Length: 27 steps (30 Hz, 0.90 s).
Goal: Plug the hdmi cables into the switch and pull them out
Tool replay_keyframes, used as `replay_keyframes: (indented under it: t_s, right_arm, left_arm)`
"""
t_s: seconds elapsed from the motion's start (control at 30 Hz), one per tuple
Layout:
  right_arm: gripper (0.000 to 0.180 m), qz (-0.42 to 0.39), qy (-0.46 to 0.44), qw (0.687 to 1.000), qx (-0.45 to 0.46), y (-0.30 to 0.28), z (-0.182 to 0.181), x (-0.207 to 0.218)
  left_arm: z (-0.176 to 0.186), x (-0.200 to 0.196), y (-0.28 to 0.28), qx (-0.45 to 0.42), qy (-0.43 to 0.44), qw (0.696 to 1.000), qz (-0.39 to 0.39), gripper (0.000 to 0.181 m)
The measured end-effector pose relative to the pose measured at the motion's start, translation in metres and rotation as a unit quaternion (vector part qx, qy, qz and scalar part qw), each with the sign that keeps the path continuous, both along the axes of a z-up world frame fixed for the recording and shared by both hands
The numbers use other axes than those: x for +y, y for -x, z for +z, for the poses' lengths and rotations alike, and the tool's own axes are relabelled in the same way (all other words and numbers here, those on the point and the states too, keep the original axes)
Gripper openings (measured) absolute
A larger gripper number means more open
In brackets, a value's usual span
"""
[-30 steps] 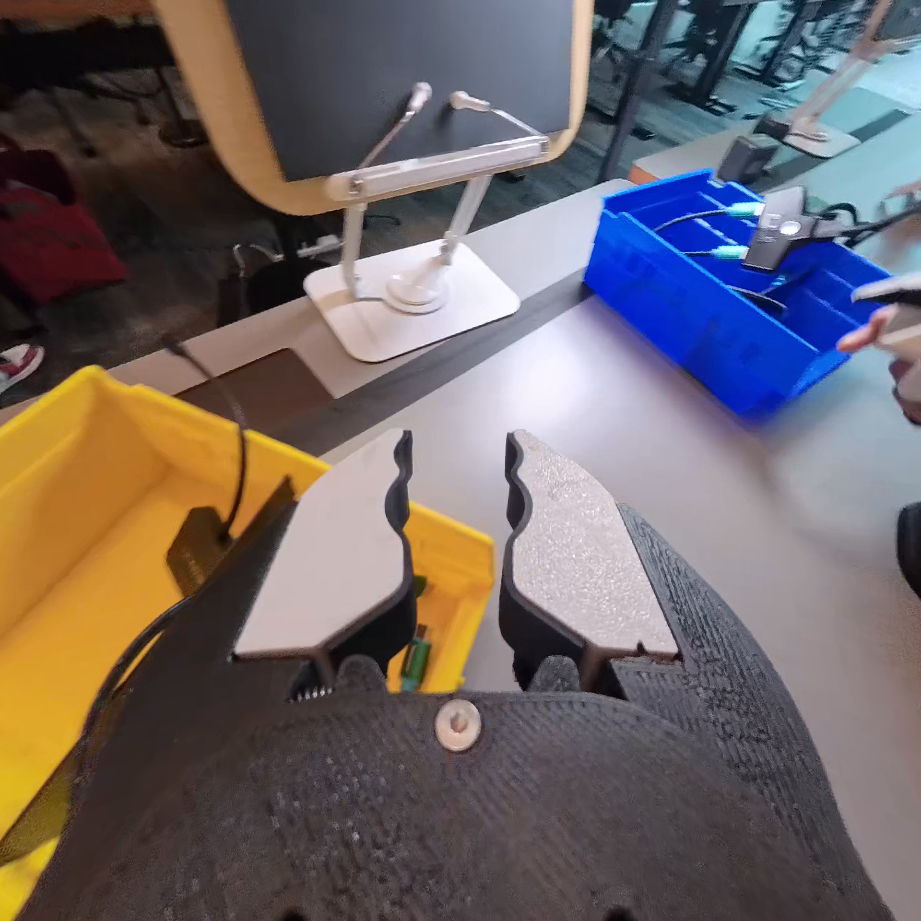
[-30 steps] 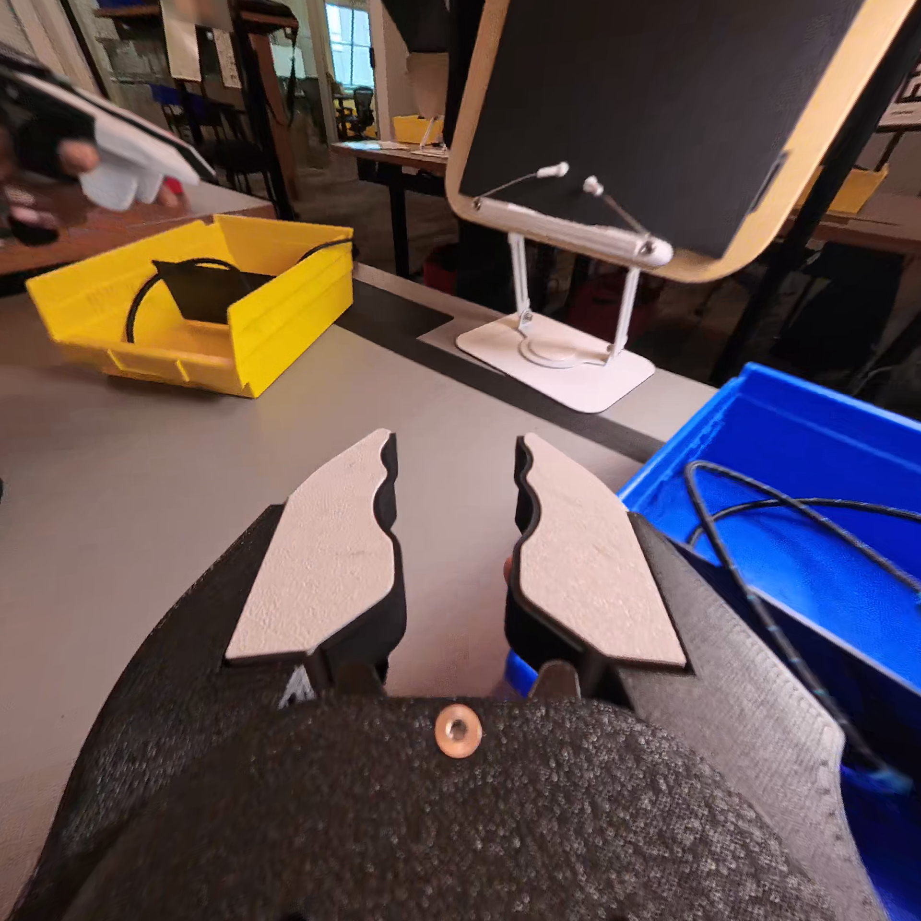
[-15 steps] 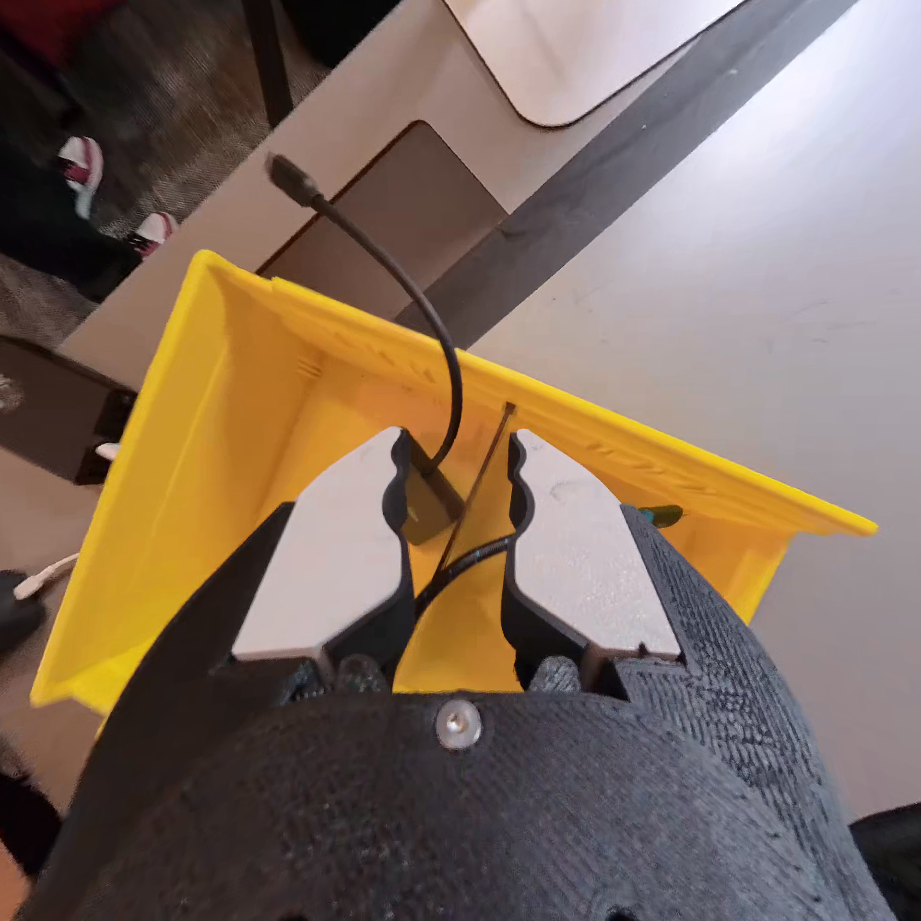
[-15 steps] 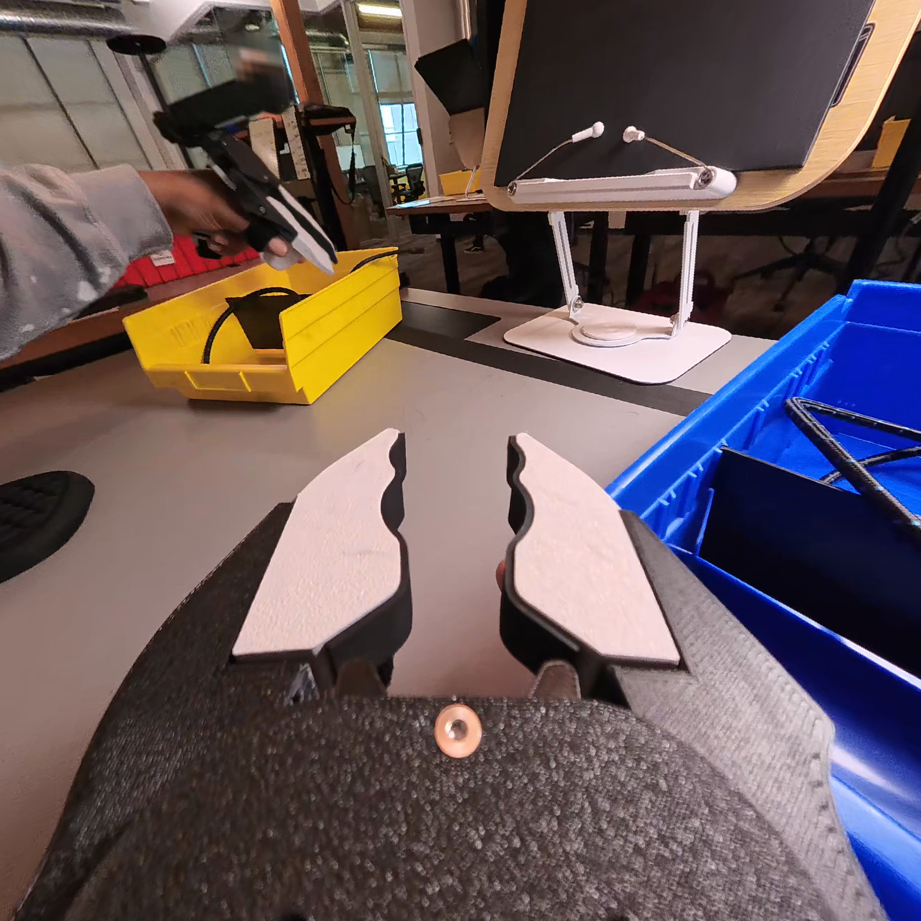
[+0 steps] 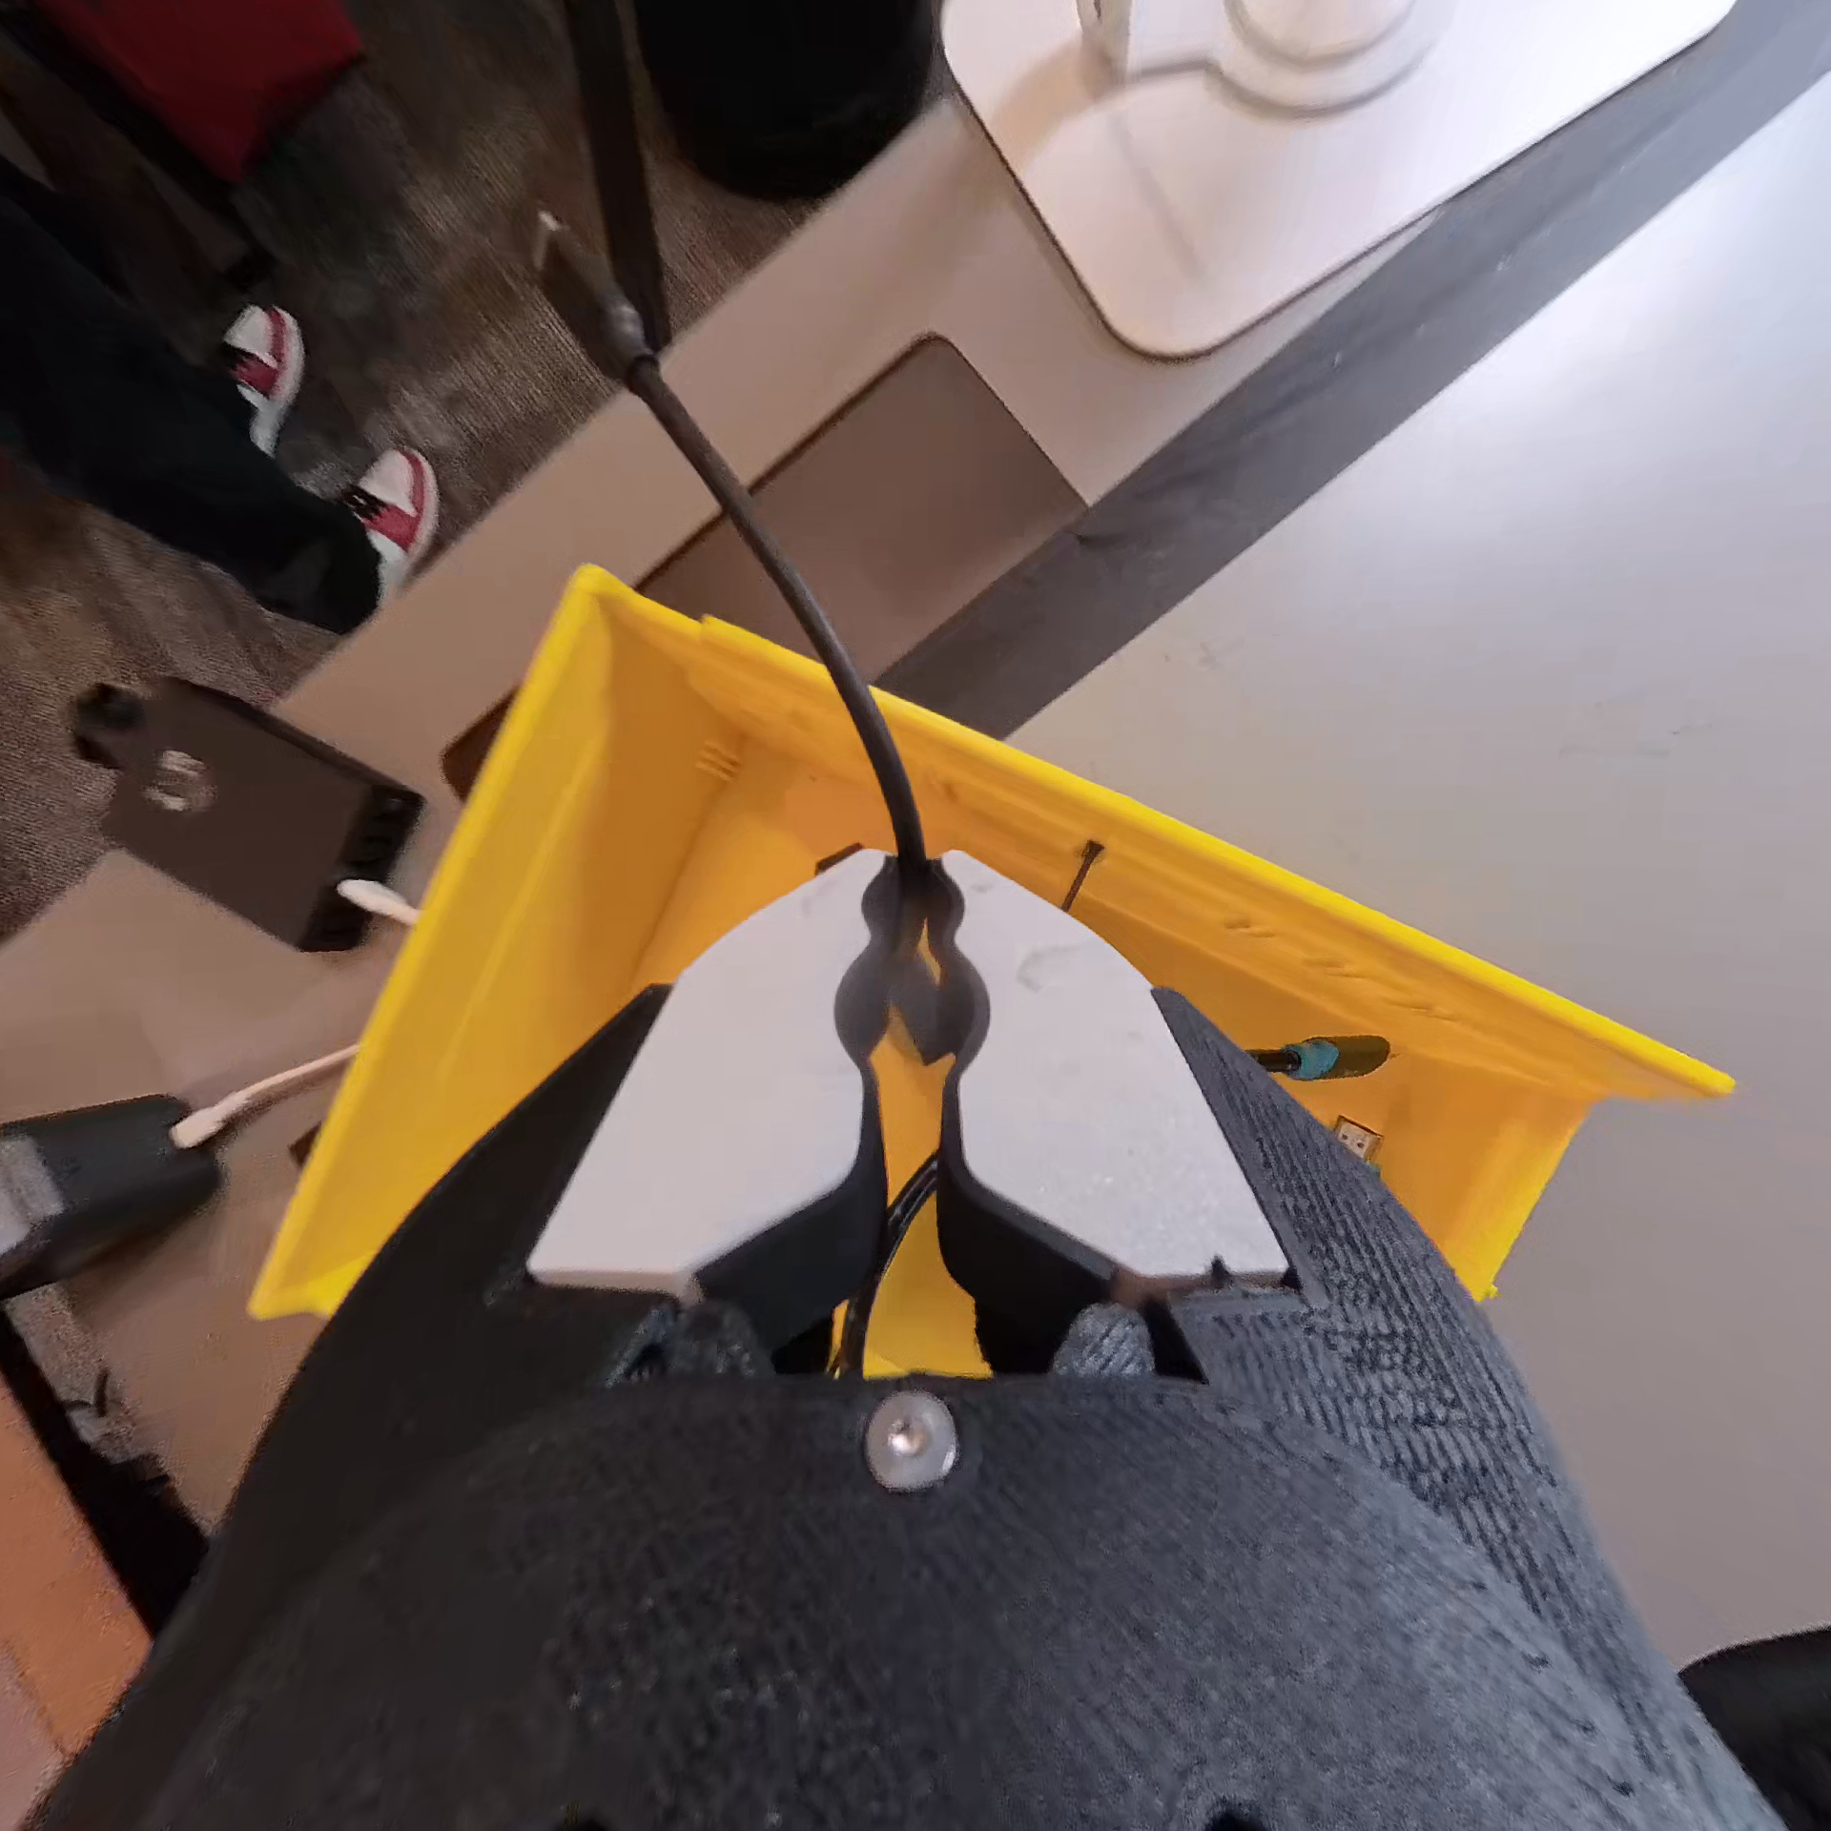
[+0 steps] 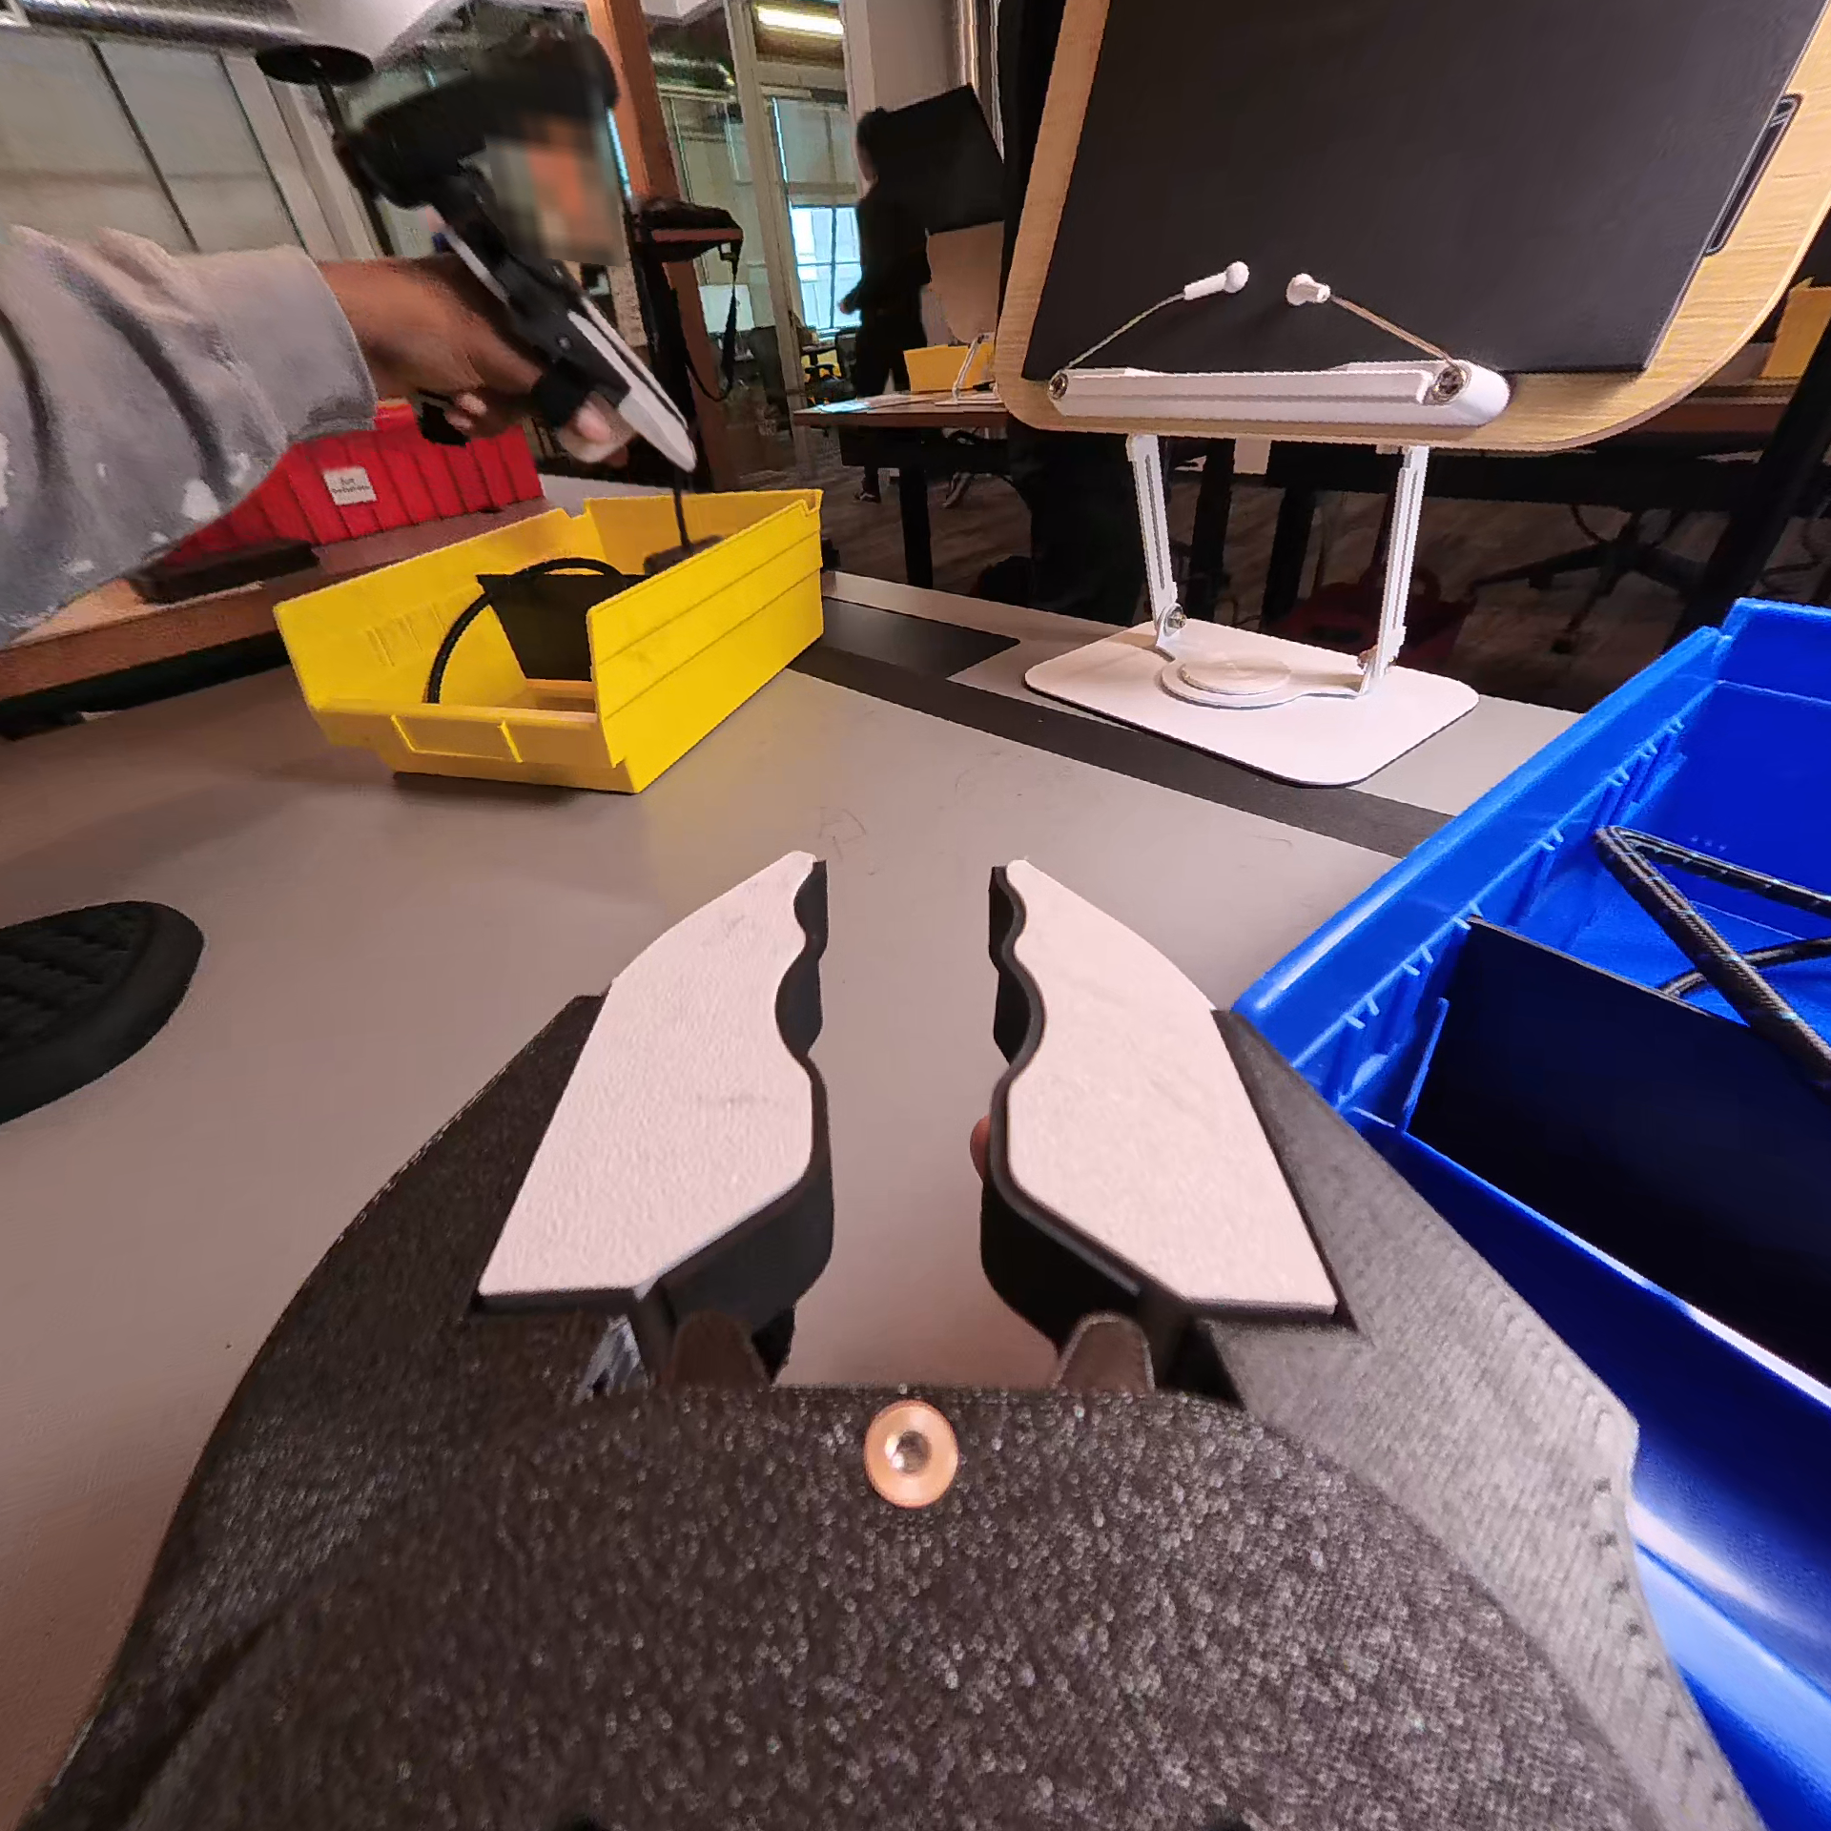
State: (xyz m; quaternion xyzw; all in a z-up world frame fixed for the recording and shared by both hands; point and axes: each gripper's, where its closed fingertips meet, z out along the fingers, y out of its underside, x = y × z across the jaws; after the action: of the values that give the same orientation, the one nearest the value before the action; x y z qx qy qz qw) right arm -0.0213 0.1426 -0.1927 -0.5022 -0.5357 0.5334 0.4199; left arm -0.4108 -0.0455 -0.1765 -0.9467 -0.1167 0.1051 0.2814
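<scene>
My left gripper [image 5: 912,872] is shut on a thin black cable [image 5: 793,594] just above the yellow bin [image 5: 555,842]. The cable sticks up and away past the fingertips, and its plug end is out over the floor. More black cable and a teal-collared plug [image 5: 1328,1058] lie in the bin. In the right wrist view, the left gripper [image 6: 634,406] holds the cable over the yellow bin [image 6: 694,614], where a black switch box [image 6: 555,614] sits. My right gripper [image 6: 907,882] is open and empty, low over the grey table beside the blue bin [image 6: 1387,941], which holds black braided cables [image 6: 1684,941].
A white tablet stand [image 6: 1258,694] with a dark board stands at the table's back edge. A black pad [image 6: 79,981] lies at the left. Black boxes with white leads [image 5: 228,812] sit left of the yellow bin. A person's shoes show on the floor.
My left gripper swung down over the yellow bin and closed on the black cable, which now stands higher. My right gripper stayed open and turned a little toward the yellow bin.
</scene>
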Motion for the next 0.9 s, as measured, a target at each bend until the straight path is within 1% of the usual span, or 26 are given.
replay_keyframes:
  t_s: [0.03,0.1,0.2,0.3,0.37,0.43,0.47,0.53,0.6,0.63,0.67,0.7,0.73,0.77,0.8,0.83,0.9]
  right_arm:
    - [0.03,-0.001,-0.001,1.0,0.001,0.0,0.0,0.0]
    - [0.029,-0.003,-0.007,1.0,0.003,0.0,0.001,0.0]
    - [0.029,-0.001,-0.017,1.0,0.006,0.004,0.006,-0.003]
    - [0.029,0.013,-0.043,0.999,0.017,0.017,0.03,-0.013]
    - [0.031,0.051,-0.082,0.995,0.015,0.029,0.051,-0.03]
    - [0.033,0.114,-0.145,0.983,0.009,0.039,0.07,-0.055]
    - [0.034,0.159,-0.171,0.972,0.005,0.041,0.077,-0.07]
    - [0.037,0.238,-0.197,0.95,-0.03,0.044,0.081,-0.09]
    - [0.057,0.29,-0.196,0.934,-0.069,0.046,0.077,-0.1]
    - [0.063,0.33,-0.183,0.923,-0.081,0.041,0.073,-0.111]
    - [0.062,0.38,-0.16,0.907,-0.084,0.032,0.07,-0.127]
    - [0.058,0.417,-0.141,0.894,-0.08,0.023,0.067,-0.142]
    - [0.054,0.435,-0.134,0.888,-0.072,0.019,0.062,-0.152]
    - [0.034,0.447,-0.129,0.883,-0.063,0.017,0.057,-0.158]
    - [0.019,0.459,-0.109,0.88,-0.05,0.015,0.055,-0.163]
    - [0.018,0.469,-0.076,0.879,-0.042,0.016,0.056,-0.164]
    - [0.016,0.482,0.004,0.876,-0.025,0.02,0.063,-0.161]
  left_arm:
    - [0.014,-0.002,-0.001,0.012,-0.014,1.0,0.0,0.005]
    - [0.046,-0.004,-0.005,0.046,-0.049,0.998,-0.004,0.005]
    - [0.099,0.001,-0.03,0.085,-0.117,0.989,-0.031,0.005]
    - [0.142,0.012,-0.077,0.087,-0.184,0.976,-0.077,0.005]
    - [0.158,0.023,-0.118,0.07,-0.222,0.965,-0.123,0.005]
    - [0.165,0.034,-0.173,0.031,-0.253,0.945,-0.203,0.005]
    - [0.166,0.037,-0.201,0.005,-0.269,0.931,-0.245,0.005]
    - [0.165,0.038,-0.26,-0.071,-0.299,0.891,-0.334,0.005]
    - [0.163,0.035,-0.305,-0.124,-0.332,0.845,-0.4,0.005]
    - [0.16,0.034,-0.323,-0.148,-0.347,0.824,-0.423,0.005]
    - [0.158,0.035,-0.334,-0.165,-0.362,0.809,-0.432,0.005]
    - [0.154,0.038,-0.343,-0.177,-0.375,0.798,-0.438,0.005]
    - [0.149,0.038,-0.351,-0.193,-0.382,0.784,-0.451,0.005]
    - [0.146,0.039,-0.356,-0.211,-0.392,0.77,-0.457,0.005]
    - [0.142,0.041,-0.358,-0.227,-0.397,0.762,-0.459,0.005]
    - [0.14,0.044,-0.357,-0.244,-0.398,0.757,-0.456,0.005]
    - [0.143,0.054,-0.347,-0.28,-0.419,0.756,-0.418,0.005]
